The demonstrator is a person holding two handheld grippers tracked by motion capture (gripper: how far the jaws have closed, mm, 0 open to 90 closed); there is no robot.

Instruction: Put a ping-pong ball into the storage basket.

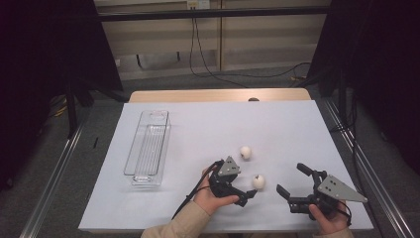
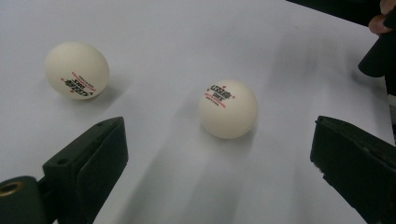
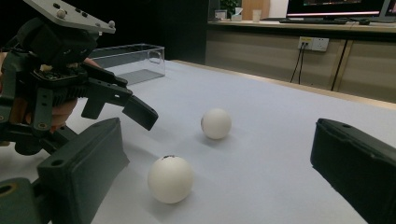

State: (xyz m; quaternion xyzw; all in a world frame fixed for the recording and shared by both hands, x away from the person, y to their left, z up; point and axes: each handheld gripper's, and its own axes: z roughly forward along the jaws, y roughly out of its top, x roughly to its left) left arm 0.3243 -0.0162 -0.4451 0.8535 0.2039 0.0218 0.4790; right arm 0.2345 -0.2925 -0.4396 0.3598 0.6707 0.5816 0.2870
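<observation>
Two small white plastic table-tennis balls are lying on the white paper-covered surface, towards its near right part. The nearer ball is sitting just ahead of the left gripper, between it and the right gripper. The farther ball is resting a little beyond, apart from the first.

Being round, neither ball is showing a long axis. In the left gripper view the nearer ball is turning its red and black printed mark up and towards the camera, and the farther ball is showing its print on the lower front. The lettering is too small to read.

The left gripper's jaws are standing spread wide and holding nothing, with the nearer ball lying beyond their tips and between their lines. The right gripper's jaws are likewise gaping apart and empty; in its own view the nearer ball is sitting just beside the left-hand jaw, and the farther ball is lying beyond.

A long clear plastic rectangular tray is lying at the left, well apart from the balls, its long axis running away from the person.

In the high view the left gripper's body is hiding part of the hand holding it, and the forearms are being cut off by the lower edge. In each gripper view the jaws are being cropped by the frame.
</observation>
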